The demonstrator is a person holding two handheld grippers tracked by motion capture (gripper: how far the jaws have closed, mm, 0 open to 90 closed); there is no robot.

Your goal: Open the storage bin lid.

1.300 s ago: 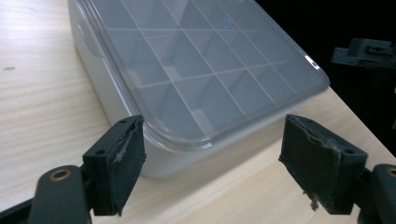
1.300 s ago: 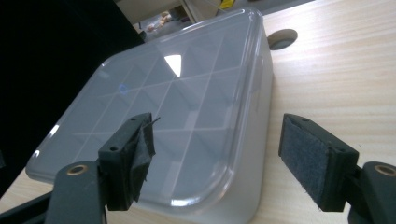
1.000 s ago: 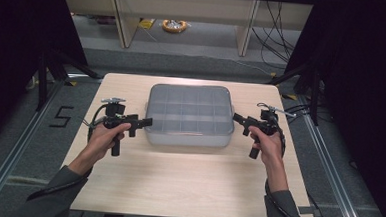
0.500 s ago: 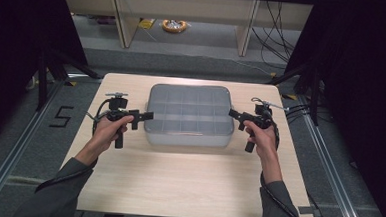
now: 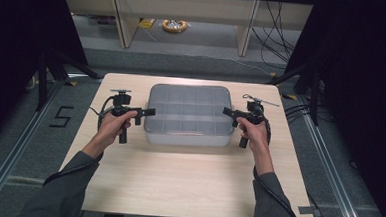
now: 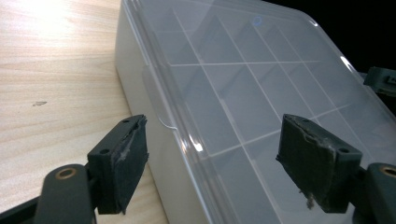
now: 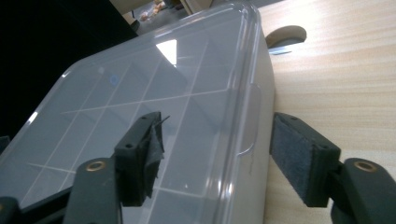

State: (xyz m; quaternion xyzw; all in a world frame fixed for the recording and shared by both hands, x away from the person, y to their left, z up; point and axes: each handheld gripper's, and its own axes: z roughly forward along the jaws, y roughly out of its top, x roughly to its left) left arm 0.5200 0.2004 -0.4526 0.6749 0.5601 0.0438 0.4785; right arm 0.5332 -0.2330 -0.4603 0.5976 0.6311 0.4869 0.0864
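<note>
The surface (image 5: 187,188) lies bare toward six o'clock, so you have room there. The compartment box (image 5: 188,113) sits mid-surface toward twelve, lid apparently on; nothing looks lifted yet. Your left gripper (image 5: 148,111) at nine and right gripper (image 5: 227,112) at three have released jaws straddling its lid edges.

Grey floor (image 5: 199,49) surrounded the pale wooden tabletop (image 5: 187,178); black curtains (image 5: 363,72) hung either side, shelving (image 5: 186,8) stood behind.
</note>
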